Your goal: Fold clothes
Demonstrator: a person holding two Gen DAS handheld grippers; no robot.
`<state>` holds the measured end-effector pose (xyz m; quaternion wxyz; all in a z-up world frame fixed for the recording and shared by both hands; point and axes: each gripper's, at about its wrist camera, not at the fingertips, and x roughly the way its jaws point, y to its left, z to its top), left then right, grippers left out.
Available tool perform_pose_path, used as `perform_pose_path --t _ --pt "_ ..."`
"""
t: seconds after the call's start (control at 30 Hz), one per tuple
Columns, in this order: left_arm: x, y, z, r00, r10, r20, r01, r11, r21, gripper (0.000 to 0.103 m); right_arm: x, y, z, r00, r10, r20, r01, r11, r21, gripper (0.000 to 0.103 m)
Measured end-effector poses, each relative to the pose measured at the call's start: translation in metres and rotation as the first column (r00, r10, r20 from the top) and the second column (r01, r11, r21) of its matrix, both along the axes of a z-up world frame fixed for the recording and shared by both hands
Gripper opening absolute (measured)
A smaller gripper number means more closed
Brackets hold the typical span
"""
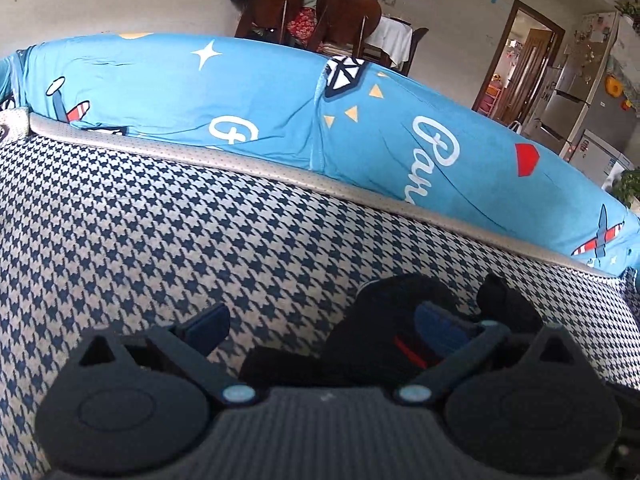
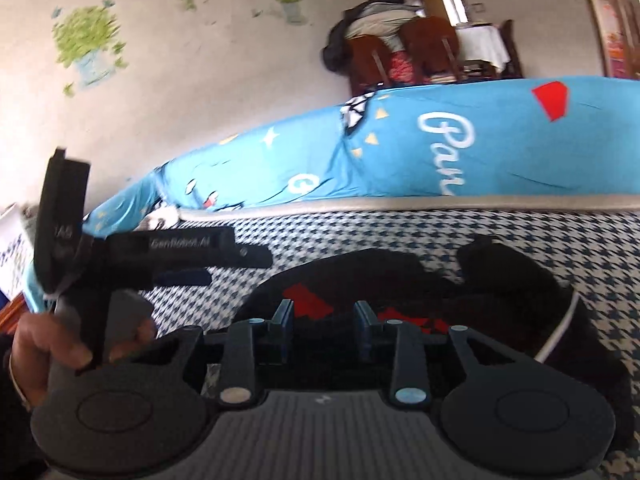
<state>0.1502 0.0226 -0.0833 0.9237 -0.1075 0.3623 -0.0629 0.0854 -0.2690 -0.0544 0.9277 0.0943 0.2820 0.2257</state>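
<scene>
Tongs come first: the left gripper [image 1: 320, 328] stands wide open just over the near edge of a black garment [image 1: 384, 320], its fingers pressing nothing. The right gripper [image 2: 325, 330] has its jaws partly parted above the same black garment [image 2: 500, 292], and they do not pinch the cloth. This garment, with red marks, lies bunched on a checked cushion [image 1: 160, 220]. A hand [image 2: 40, 356] holds the left tool. Beyond runs a blue printed cover [image 1: 280, 100], then brown chairs [image 1: 344, 12].
</scene>
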Motion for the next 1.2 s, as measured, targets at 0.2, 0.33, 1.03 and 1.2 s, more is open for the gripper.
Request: perform_pose_path --t 0.2,0.33,1.03,1.2 --pt "0.011 -0.010 -0.010 0.999 -0.027 -0.029 0.027 1.000 0.013 0.103 0.005 -0.008 0.002 0.998 -0.061 -0.010 0.061 0.998 -0.010 0.037" --pt "0.018 -0.013 -0.015 0.998 -0.038 -0.043 0.039 0.999 0.020 0.103 0.007 -0.011 0.004 0.997 -0.083 -0.012 0.083 0.997 -0.009 0.039" --pt "0.056 -0.023 -0.029 0.985 -0.121 -0.126 0.118 0.992 -0.035 0.103 0.043 -0.052 0.003 0.969 -0.246 -0.033 0.243 0.967 -0.071 0.054" --pt "0.065 -0.026 -0.034 0.979 -0.150 -0.134 0.146 0.988 -0.038 0.103 0.057 -0.058 -0.004 0.962 -0.269 -0.042 0.264 0.959 -0.104 0.056"
